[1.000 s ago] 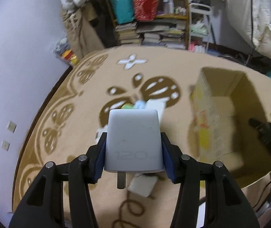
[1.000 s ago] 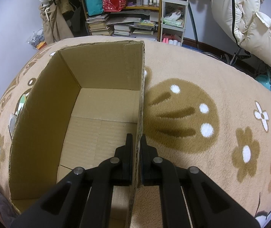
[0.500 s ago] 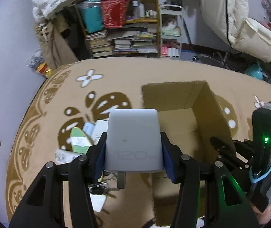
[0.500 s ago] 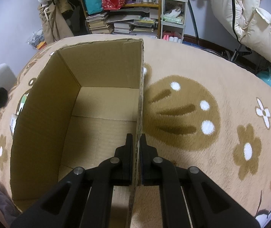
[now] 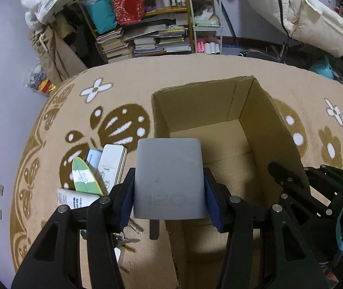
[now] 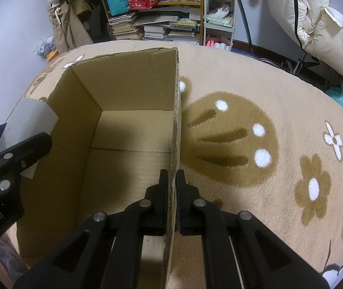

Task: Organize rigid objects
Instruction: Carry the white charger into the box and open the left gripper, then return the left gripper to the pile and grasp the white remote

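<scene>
Grey charger (image 5: 169,180), bottom centre of the left-wrist frame, is clamped across its width between the blue pads of the left gripper (image 5: 169,192); a prong points down below it. Faint "120" lettering on its face. It hangs over the box's near-left rim, not yet clear inside.

Right gripper (image 6: 170,185), bottom centre of its own frame, has its fingers pinched on the right wall of the box (image 6: 133,125), one inside, one outside, steadying it.

Key relation: the box opening lies ahead and right of the charger; the box's long axis runs away from the camera. The left gripper carries the load, so it is the one to move. Judgement: shift right and forward, then lower and let go.

Box floor looks empty.

Further left on the rug (image 5: 219,72): a loose pile (image 5: 94,175) of small flat items, still unsorted.
</scene>
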A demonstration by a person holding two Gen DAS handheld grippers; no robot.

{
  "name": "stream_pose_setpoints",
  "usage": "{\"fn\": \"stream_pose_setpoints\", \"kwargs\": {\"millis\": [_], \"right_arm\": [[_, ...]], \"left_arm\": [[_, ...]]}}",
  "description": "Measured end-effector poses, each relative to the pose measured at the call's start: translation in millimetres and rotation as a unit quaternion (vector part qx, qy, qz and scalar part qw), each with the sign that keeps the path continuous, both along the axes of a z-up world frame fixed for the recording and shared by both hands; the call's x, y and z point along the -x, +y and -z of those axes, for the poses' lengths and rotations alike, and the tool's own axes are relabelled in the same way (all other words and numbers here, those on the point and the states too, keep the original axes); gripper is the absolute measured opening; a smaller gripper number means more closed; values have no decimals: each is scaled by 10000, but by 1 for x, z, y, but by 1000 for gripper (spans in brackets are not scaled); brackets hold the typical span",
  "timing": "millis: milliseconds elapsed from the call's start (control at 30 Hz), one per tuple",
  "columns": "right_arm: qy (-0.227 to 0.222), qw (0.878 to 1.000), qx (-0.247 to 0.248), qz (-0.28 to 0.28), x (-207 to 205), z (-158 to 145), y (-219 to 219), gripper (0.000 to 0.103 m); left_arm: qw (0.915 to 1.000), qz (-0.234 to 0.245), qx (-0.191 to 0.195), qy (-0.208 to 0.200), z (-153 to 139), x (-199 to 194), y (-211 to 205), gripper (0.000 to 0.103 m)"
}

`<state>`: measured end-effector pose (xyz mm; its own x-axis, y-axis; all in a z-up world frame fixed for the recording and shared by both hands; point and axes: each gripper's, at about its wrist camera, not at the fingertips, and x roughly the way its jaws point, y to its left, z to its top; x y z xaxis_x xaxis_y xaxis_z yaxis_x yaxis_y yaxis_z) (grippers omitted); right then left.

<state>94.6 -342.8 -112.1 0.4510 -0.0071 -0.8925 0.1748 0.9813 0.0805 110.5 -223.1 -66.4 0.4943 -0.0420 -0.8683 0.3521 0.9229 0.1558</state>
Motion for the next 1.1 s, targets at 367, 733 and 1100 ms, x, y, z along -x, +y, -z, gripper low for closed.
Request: {"fn": "stream_pose_setpoints", "kwargs": {"millis": [367, 733, 1100], "right_arm": [[0, 10000, -40, 11, -1, -1, -2, 8], [-4, 10000, -11, 38, -2, -1, -3, 7], [4, 10000, 1, 29, -1, 0, -5, 7]], "left_arm": [[9997, 245, 69, -17, -2, 0, -16, 53], [9979, -22, -244, -605, -32, 5, 22, 89], [9938, -732, -596, -588, -18, -3, 110, 100]]}}
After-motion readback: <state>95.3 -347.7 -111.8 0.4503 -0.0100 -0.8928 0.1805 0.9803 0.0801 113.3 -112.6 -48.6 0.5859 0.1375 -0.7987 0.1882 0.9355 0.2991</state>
